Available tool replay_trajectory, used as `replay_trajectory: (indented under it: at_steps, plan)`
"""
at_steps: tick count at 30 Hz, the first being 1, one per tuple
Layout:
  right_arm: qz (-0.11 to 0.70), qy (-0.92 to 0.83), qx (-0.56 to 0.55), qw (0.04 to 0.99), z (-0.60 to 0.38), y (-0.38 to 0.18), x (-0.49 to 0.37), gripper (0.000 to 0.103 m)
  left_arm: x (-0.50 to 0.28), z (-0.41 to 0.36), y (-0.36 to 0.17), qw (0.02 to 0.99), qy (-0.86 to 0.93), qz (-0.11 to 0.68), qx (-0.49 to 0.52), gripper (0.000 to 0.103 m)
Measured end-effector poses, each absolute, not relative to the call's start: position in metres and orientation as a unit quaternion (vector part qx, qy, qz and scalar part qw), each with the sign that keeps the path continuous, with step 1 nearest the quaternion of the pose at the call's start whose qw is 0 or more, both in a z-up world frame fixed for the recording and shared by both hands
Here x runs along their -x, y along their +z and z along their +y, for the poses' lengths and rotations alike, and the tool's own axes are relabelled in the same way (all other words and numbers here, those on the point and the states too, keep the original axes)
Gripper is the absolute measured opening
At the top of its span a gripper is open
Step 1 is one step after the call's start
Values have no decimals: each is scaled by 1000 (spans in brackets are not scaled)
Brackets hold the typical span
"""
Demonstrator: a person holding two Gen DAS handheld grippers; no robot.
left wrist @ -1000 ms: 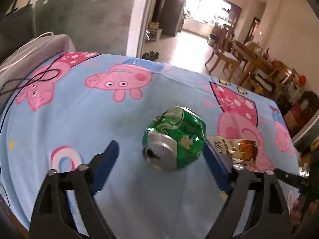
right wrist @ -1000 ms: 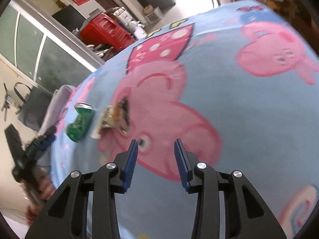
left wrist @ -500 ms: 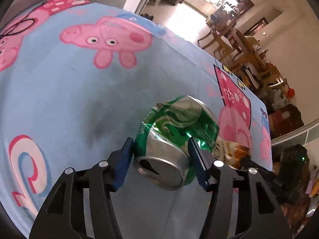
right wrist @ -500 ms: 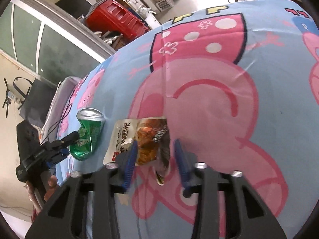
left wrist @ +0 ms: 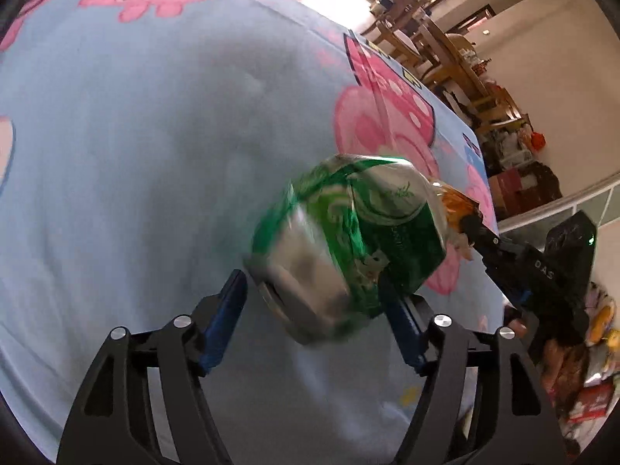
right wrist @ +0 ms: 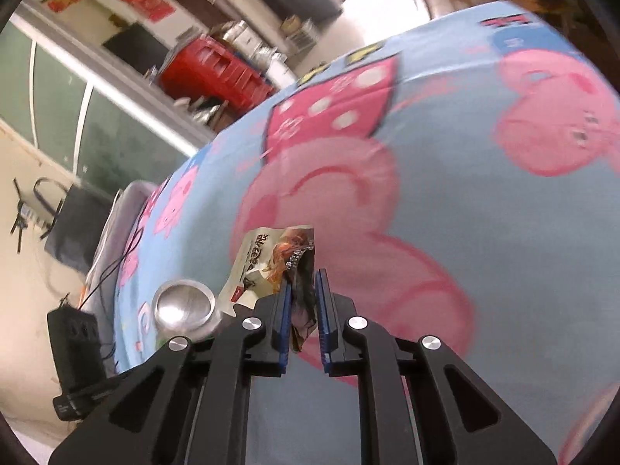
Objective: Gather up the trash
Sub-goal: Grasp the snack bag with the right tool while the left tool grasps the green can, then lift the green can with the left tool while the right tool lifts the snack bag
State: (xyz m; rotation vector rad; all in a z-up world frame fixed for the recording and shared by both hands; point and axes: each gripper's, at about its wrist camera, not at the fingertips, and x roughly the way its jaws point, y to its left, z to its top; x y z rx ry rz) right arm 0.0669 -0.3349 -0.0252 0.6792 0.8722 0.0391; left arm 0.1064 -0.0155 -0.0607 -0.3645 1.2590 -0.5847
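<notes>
A crushed green can [left wrist: 360,232] lies blurred on the blue cartoon-pig tablecloth [left wrist: 155,135], between the fingers of my left gripper [left wrist: 314,302]. Its jaws are opening; the right pad touches the can and the left pad stands just off its silver end. Beside the can, a snack wrapper [right wrist: 267,255] is pinched at its dark edge by my right gripper [right wrist: 303,277], which is shut on it. The can's silver base [right wrist: 184,306] shows left of the wrapper. From the left wrist view, the right gripper [left wrist: 471,224] holds the wrapper's orange corner [left wrist: 451,201].
Wooden chairs and a dining table [left wrist: 445,50] stand beyond the far edge. A red crate [right wrist: 209,73] sits by the wall. A black cable [right wrist: 116,267] trails across the cloth's left side. Bags [left wrist: 593,348] lie on the floor at right, near a hand [left wrist: 515,321].
The left gripper dropped in around the can, narrowed on it, then widened; the can now looks nearer and tilted. The right gripper reached the wrapper and shut on its edge.
</notes>
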Motion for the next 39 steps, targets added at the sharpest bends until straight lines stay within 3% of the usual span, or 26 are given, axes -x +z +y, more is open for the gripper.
replay_trajectory:
  at_steps: [5,11,15,17,19,22,24,29,33,39]
  plan:
    - [400,-14,-354,845,-370,-32,-19,11,-93,-12,-33,779,-289,541,135,78]
    - [403,-9,-344,848,-364,-39,21,11,-111,-12,-13,804,-266,522,98,78]
    - [427,34,-328,842,-337,-43,20,11,-139,-40,-13,817,-280,505,3,78]
    - [432,59,-319,842,-322,-38,19,11,-152,-49,-18,806,-291,515,-7,74]
    - [442,80,-306,839,-303,-37,15,11,-163,-53,-28,781,-320,536,6,57]
    - [457,93,-298,833,-289,-41,2,11,-160,-52,-39,768,-330,549,17,40]
    - [459,93,-285,836,-283,-41,-11,11,-151,-46,-48,755,-329,566,28,34]
    - [441,86,-256,856,-276,-27,-38,11,-111,-27,-54,752,-320,575,51,41]
    - [426,73,-242,869,-280,-20,-47,11,-87,-21,-52,736,-342,576,95,63]
    - [385,13,-259,886,-315,-10,-34,11,-77,-33,-51,733,-338,577,126,71]
